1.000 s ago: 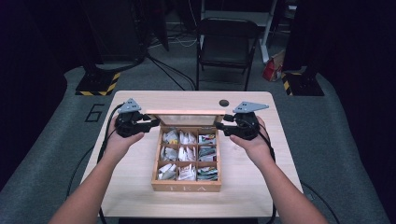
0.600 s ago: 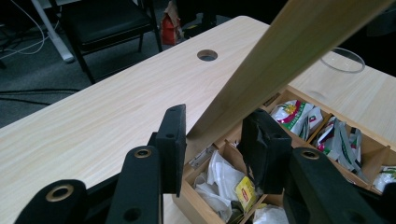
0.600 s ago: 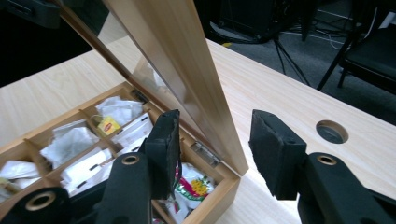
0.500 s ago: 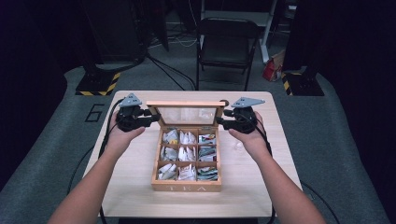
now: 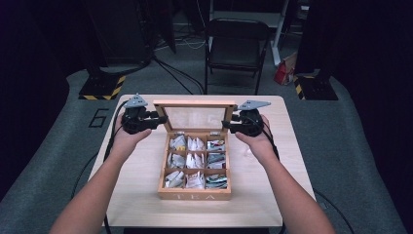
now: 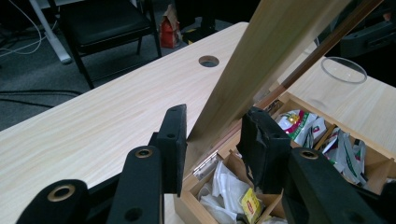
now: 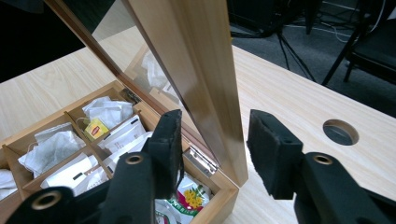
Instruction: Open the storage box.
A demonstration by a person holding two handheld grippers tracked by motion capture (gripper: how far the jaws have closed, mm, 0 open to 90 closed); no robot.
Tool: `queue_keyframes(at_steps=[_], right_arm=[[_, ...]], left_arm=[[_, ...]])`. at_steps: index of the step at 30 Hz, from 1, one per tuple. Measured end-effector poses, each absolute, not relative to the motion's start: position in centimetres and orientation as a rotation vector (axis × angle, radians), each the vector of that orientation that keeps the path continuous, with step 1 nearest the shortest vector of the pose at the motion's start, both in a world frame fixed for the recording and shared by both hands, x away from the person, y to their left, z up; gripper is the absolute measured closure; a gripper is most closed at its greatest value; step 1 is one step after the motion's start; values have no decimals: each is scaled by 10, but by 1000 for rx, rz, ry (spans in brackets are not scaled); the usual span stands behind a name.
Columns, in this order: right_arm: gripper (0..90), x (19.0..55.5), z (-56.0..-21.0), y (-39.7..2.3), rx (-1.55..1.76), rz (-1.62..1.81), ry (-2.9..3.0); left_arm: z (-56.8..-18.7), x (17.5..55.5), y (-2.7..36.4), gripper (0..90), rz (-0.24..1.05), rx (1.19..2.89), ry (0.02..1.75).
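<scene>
Wooden lid (image 5: 196, 104) stands between both grippers' fingers: left (image 6: 212, 144) seemingly clamped, right (image 7: 215, 149) closing, gapped.

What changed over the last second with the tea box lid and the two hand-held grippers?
The glass-paned wooden lid swung up from nearly flat to upright, the left hand-held gripper and right hand-held gripper at its side edges; the right's jaws have just been closing. The wooden tea box stayed put.
</scene>
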State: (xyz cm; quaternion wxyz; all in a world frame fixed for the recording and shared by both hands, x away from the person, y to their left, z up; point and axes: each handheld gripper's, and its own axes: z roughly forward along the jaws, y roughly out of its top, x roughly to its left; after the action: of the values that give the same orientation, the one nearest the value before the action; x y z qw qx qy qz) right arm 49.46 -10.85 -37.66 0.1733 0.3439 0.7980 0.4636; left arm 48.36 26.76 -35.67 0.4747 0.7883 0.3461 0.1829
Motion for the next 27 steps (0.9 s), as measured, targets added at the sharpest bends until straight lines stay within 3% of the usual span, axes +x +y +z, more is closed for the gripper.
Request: queue_keyframes(at_steps=[14,27], right_arm=[[616,505,-381,-109,976,1336,2268],[624,509,-380,-108,998,1340,2264]], left_arm=[[-357,489,269,619,439,1921,838],[-374,498,269,606,423,1932,860]])
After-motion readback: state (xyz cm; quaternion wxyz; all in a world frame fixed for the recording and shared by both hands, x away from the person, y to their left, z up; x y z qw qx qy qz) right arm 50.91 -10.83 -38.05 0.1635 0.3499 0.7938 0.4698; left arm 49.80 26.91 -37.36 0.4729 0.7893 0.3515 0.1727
